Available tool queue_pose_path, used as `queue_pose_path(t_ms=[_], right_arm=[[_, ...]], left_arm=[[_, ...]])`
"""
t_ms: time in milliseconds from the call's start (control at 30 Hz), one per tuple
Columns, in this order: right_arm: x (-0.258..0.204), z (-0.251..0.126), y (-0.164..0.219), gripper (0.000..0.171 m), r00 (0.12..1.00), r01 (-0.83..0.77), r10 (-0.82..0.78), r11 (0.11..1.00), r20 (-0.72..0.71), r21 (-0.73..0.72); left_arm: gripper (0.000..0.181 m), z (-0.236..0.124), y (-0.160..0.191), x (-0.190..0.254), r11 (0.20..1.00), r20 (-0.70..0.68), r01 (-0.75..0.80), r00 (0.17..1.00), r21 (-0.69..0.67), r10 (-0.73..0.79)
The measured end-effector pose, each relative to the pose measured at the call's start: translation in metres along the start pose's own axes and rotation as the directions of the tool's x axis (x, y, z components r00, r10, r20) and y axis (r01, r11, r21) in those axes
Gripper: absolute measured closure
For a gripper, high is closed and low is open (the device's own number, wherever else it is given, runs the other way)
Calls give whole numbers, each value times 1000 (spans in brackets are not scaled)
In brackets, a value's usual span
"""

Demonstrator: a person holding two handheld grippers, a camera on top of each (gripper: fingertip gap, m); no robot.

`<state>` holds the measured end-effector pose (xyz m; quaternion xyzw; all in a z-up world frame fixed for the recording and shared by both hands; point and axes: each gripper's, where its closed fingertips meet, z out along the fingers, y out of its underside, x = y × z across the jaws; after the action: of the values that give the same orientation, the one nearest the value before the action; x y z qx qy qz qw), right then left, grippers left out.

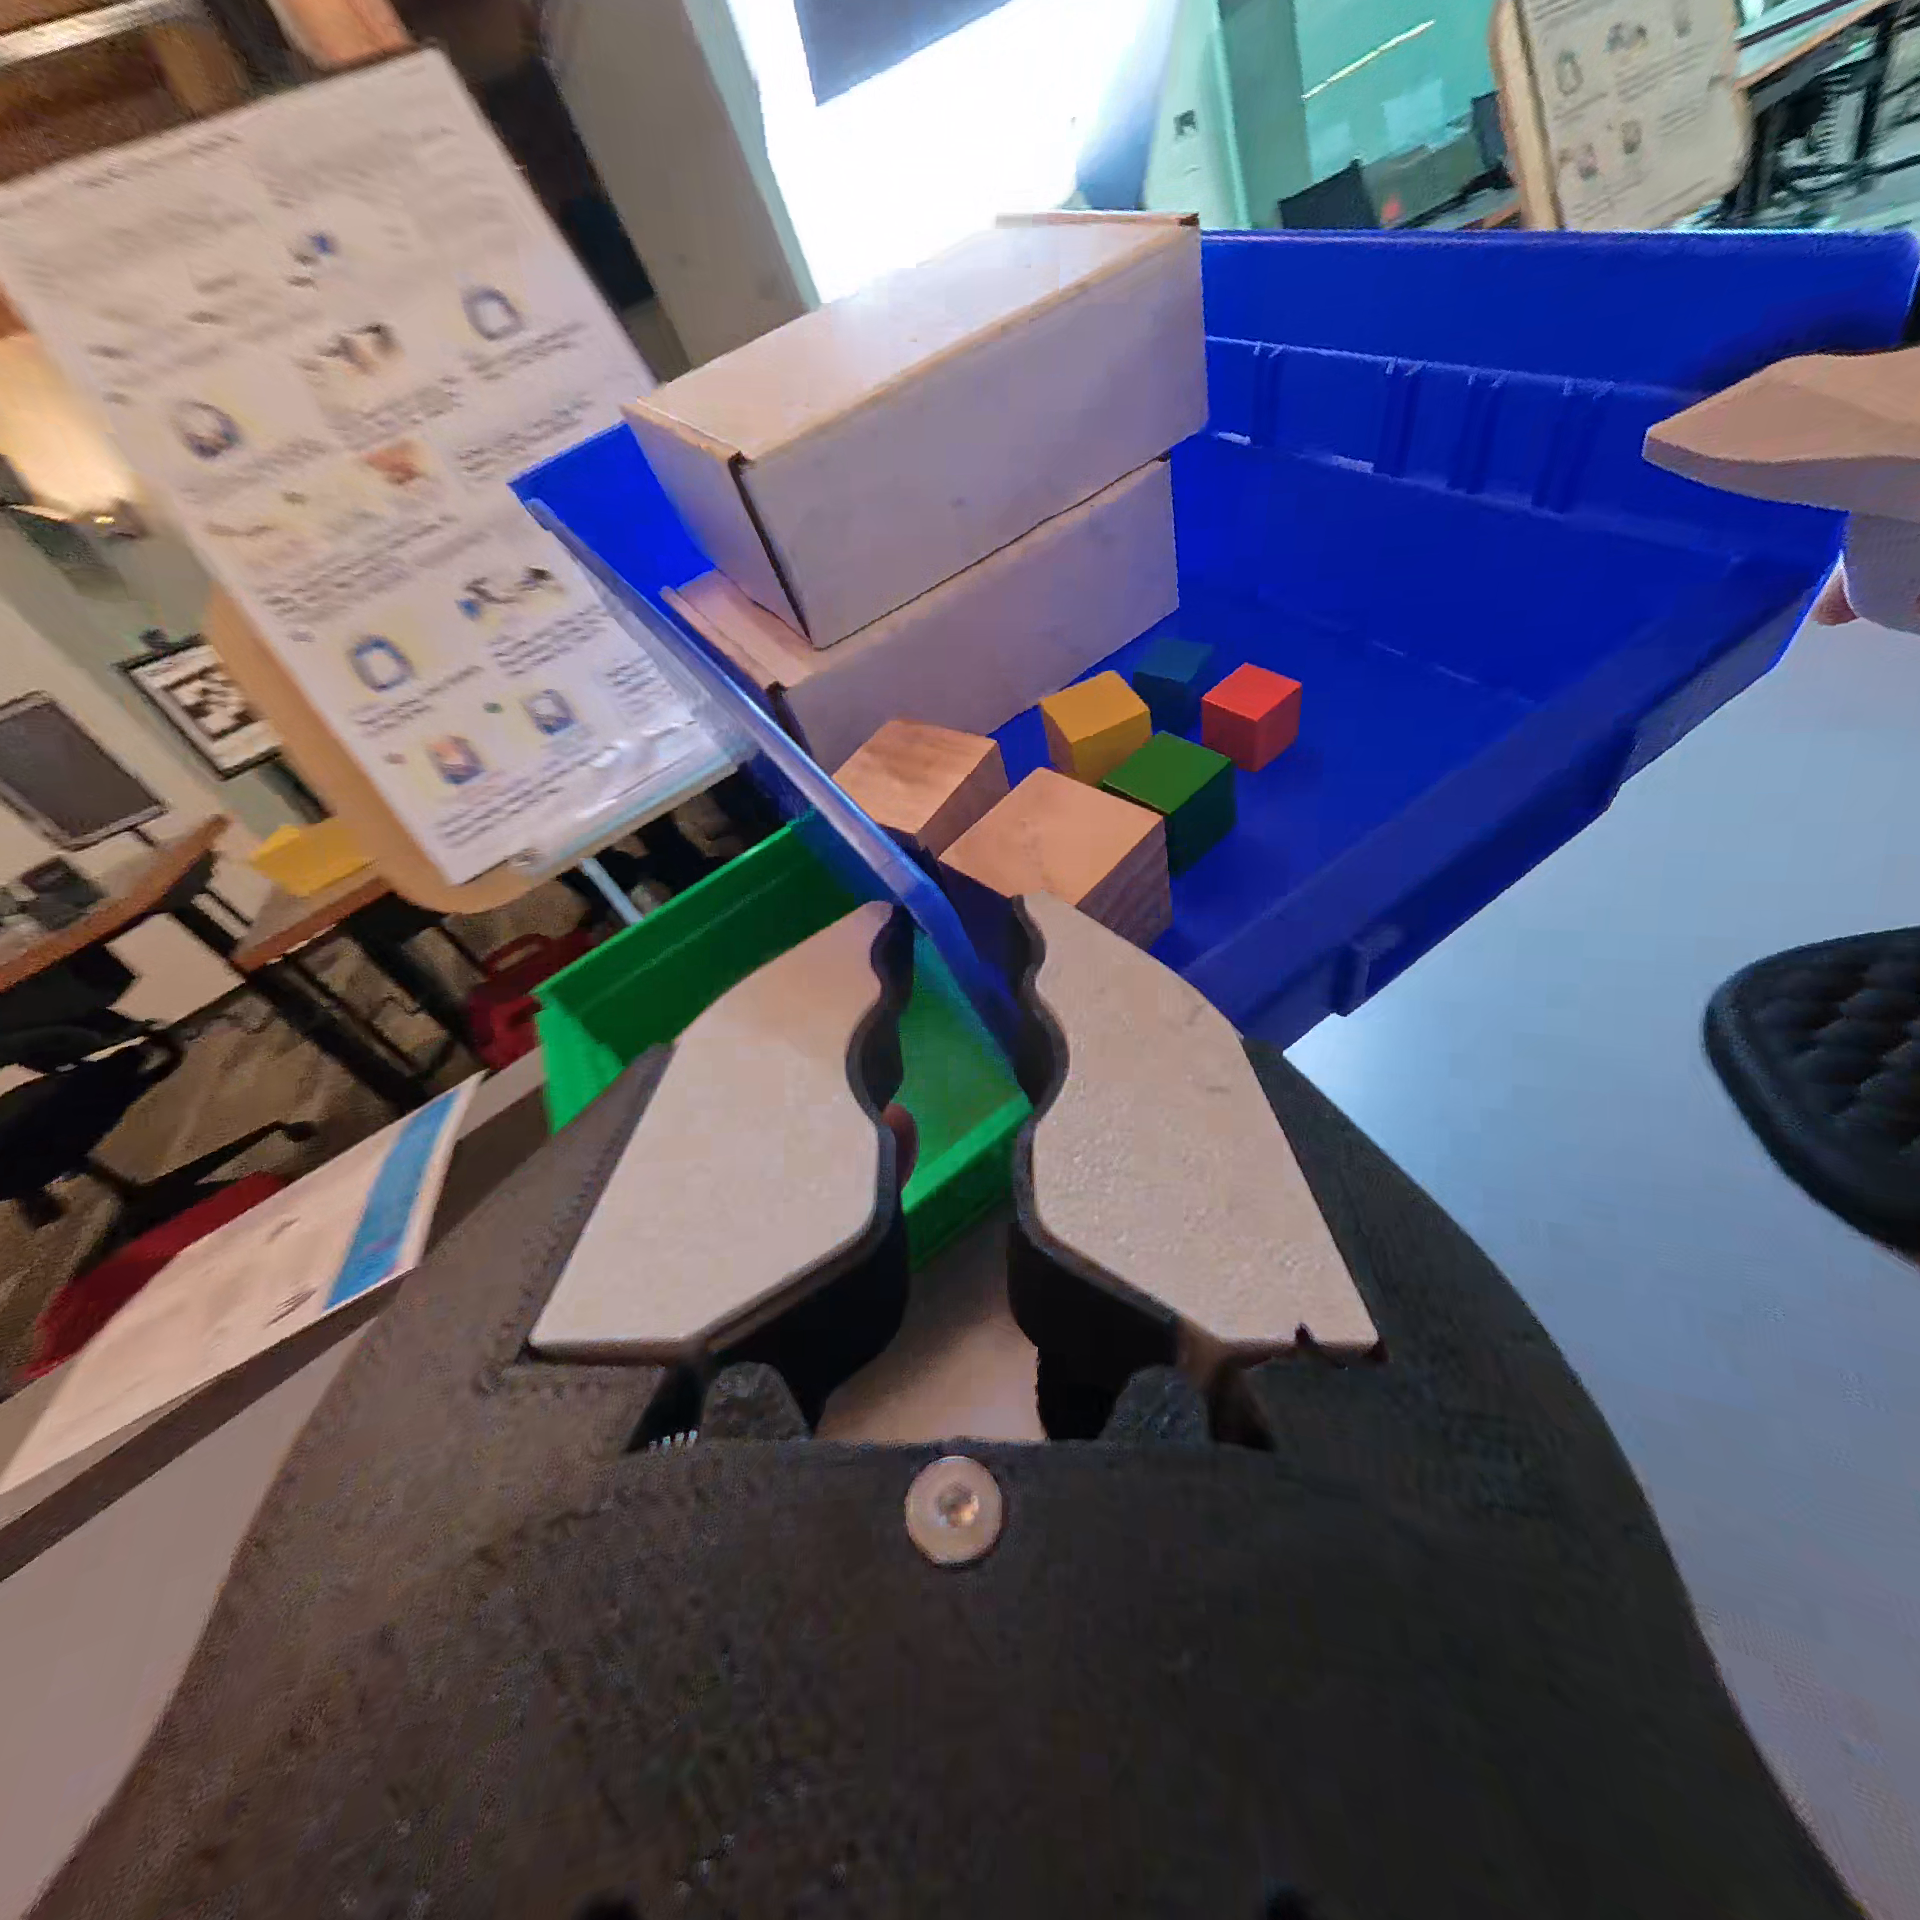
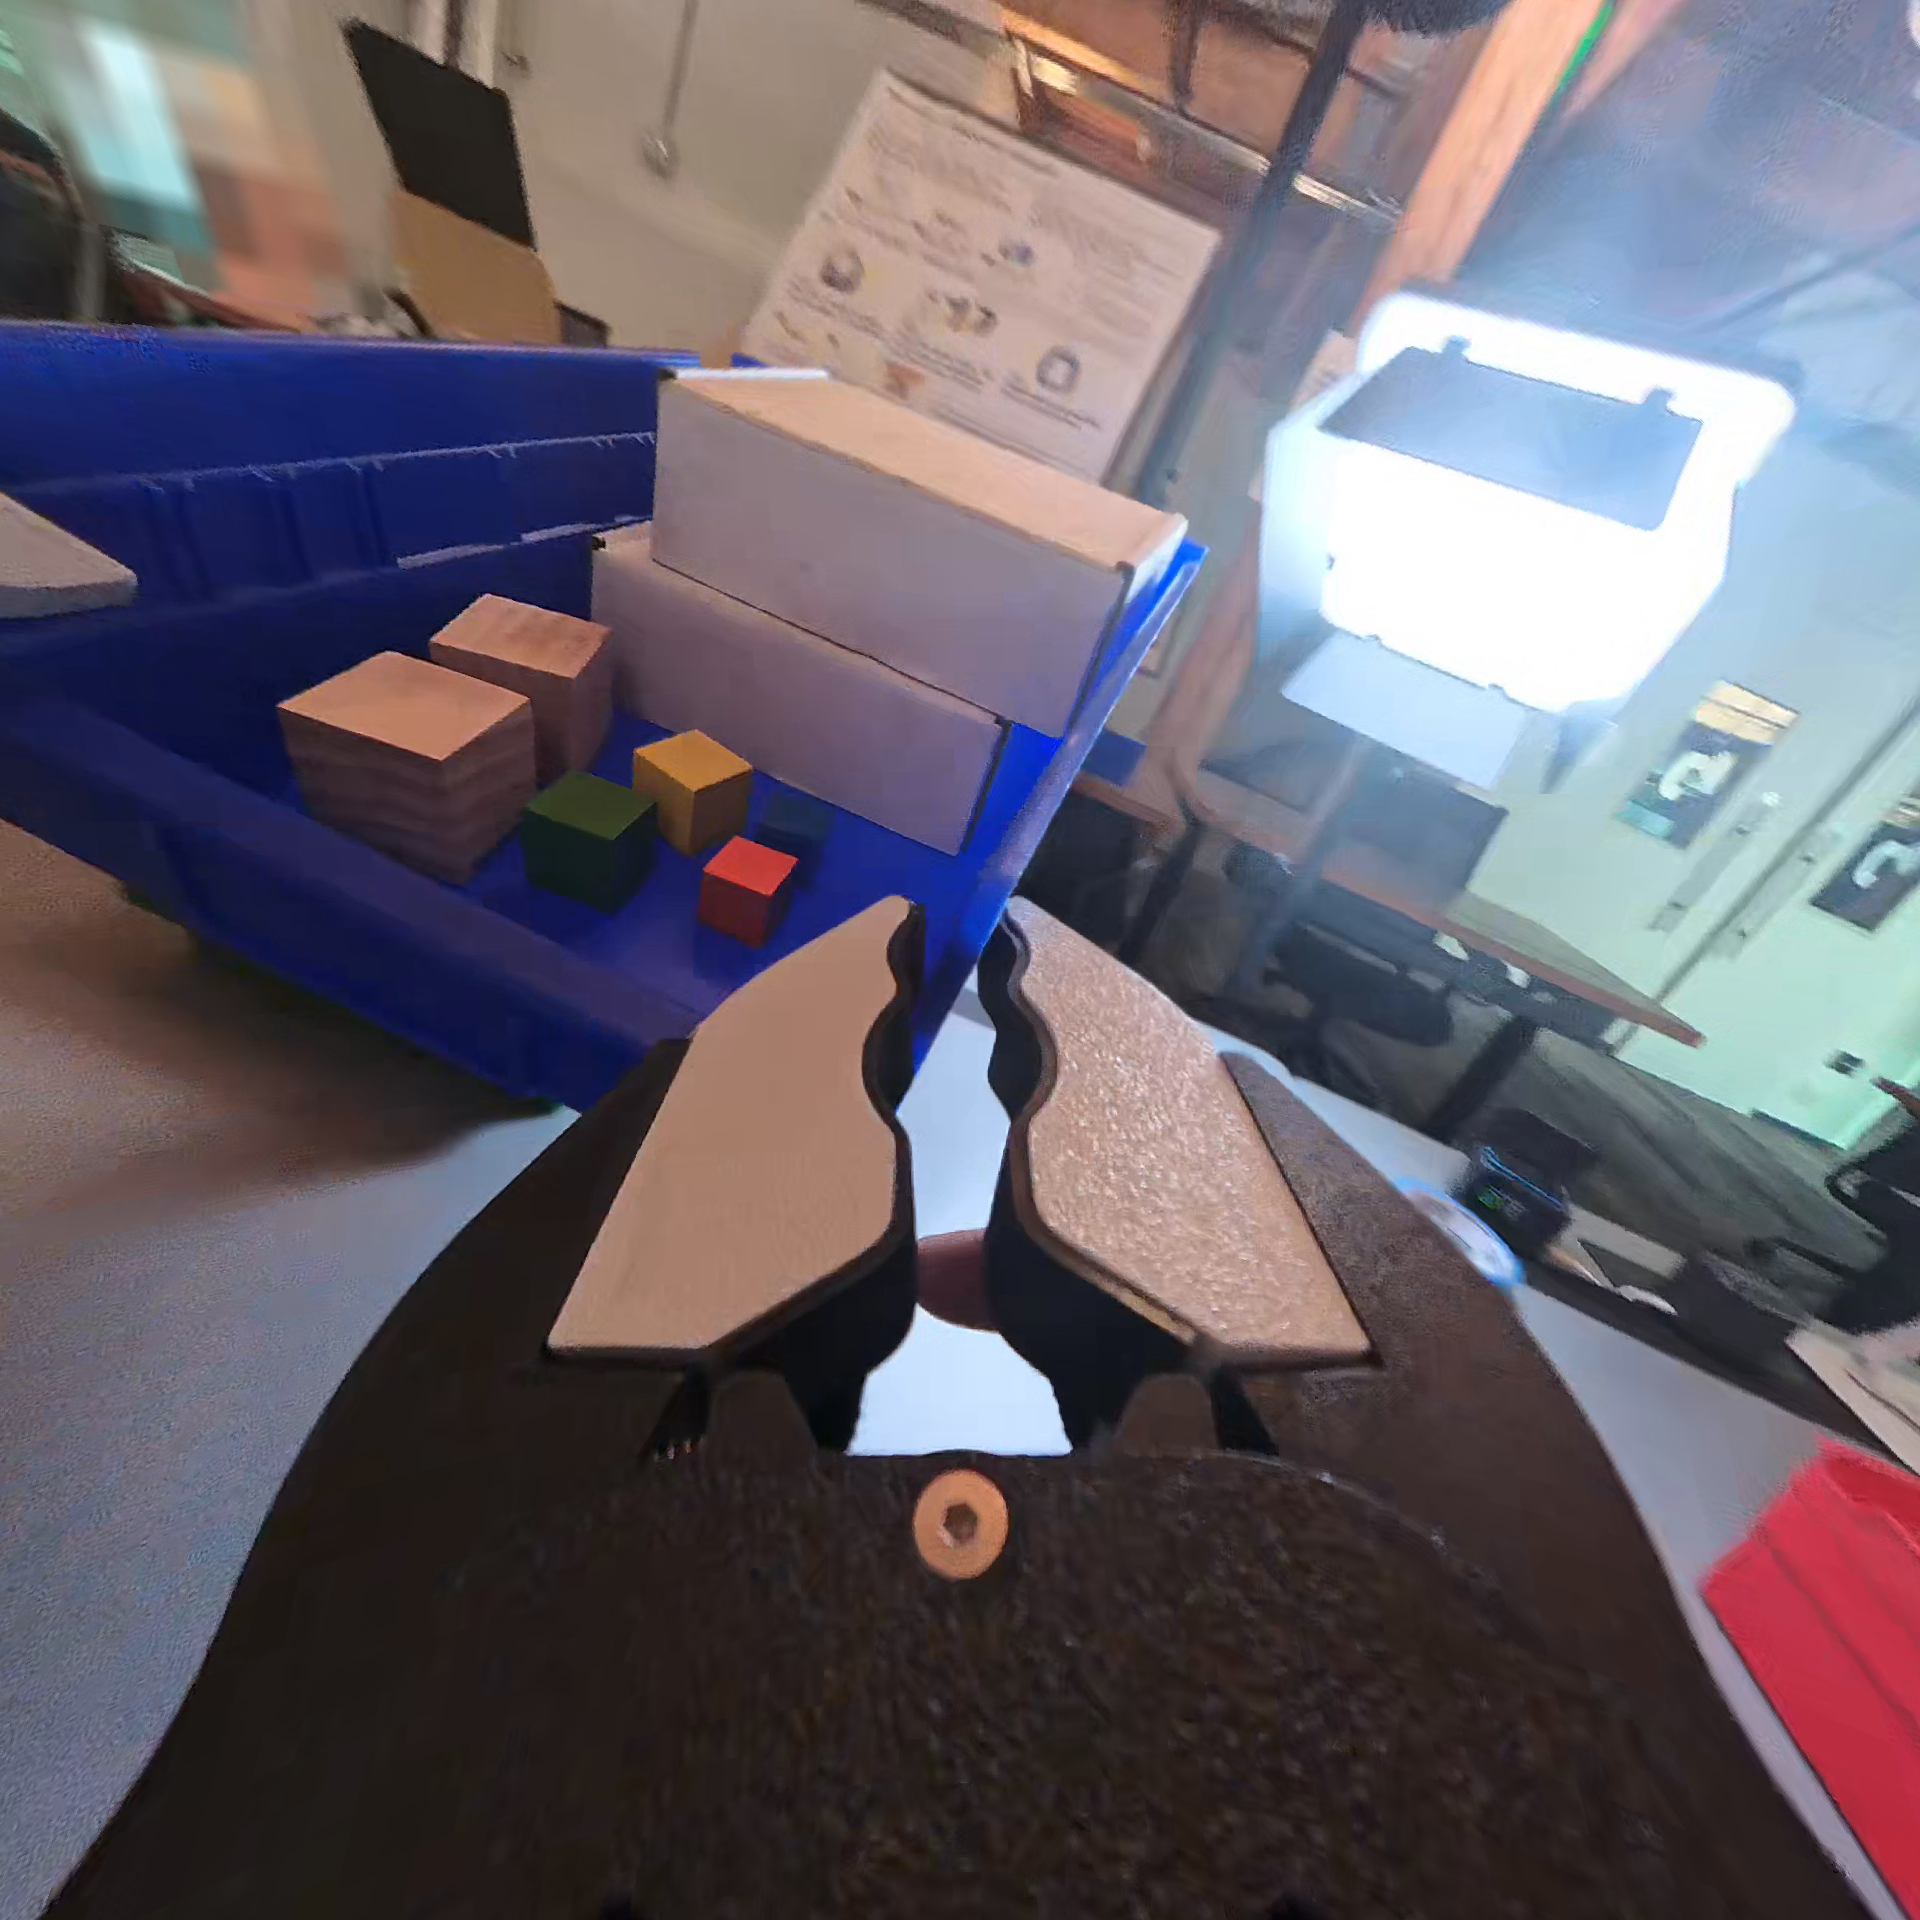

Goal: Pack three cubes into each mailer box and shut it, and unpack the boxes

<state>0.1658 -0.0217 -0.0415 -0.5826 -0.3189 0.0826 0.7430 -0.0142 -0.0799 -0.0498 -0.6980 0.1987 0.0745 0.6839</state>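
A blue bin (image 1: 1507,582) sits tilted between both grippers. It holds two stacked white mailer boxes (image 1: 935,436), both closed, two large wooden cubes (image 1: 1070,842) and small yellow (image 1: 1096,722), green (image 1: 1174,779), red (image 1: 1252,712) and dark blue cubes. My left gripper (image 1: 956,914) is shut on the bin's thin end wall near the wooden cubes. My right gripper (image 2: 951,925) is shut on the bin's (image 2: 312,488) opposite end wall, by the boxes (image 2: 883,540). Each view shows a fingertip of the other gripper across the bin.
A green bin (image 1: 727,997) stands just behind the blue bin on the left side. A red bin (image 2: 1829,1621) lies at the right on the grey table (image 1: 1558,1247). A black mesh object (image 1: 1829,1070) sits at the right. A poster board (image 1: 343,436) stands beyond the table. My right fingertips sit around 20 centimeters from my left ones. The black mesh object (image 1: 1829,1070) lies some 20 centimeters from my right tips, 30 centimeters from my left tips.
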Motion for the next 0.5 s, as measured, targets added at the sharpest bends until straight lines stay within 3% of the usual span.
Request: queue_pose_path(t_ms=[233,500], right_arm=[[-138,50,-57,161,952,-103,72,991,297,90],[-281,67,-41,160,802,-137,110,991,587,1]], left_arm=[[163,-109,42,-105,989,195,-16,980,-145,44],[161,-205,116,-142,898,259,-17,955,-439,144]])
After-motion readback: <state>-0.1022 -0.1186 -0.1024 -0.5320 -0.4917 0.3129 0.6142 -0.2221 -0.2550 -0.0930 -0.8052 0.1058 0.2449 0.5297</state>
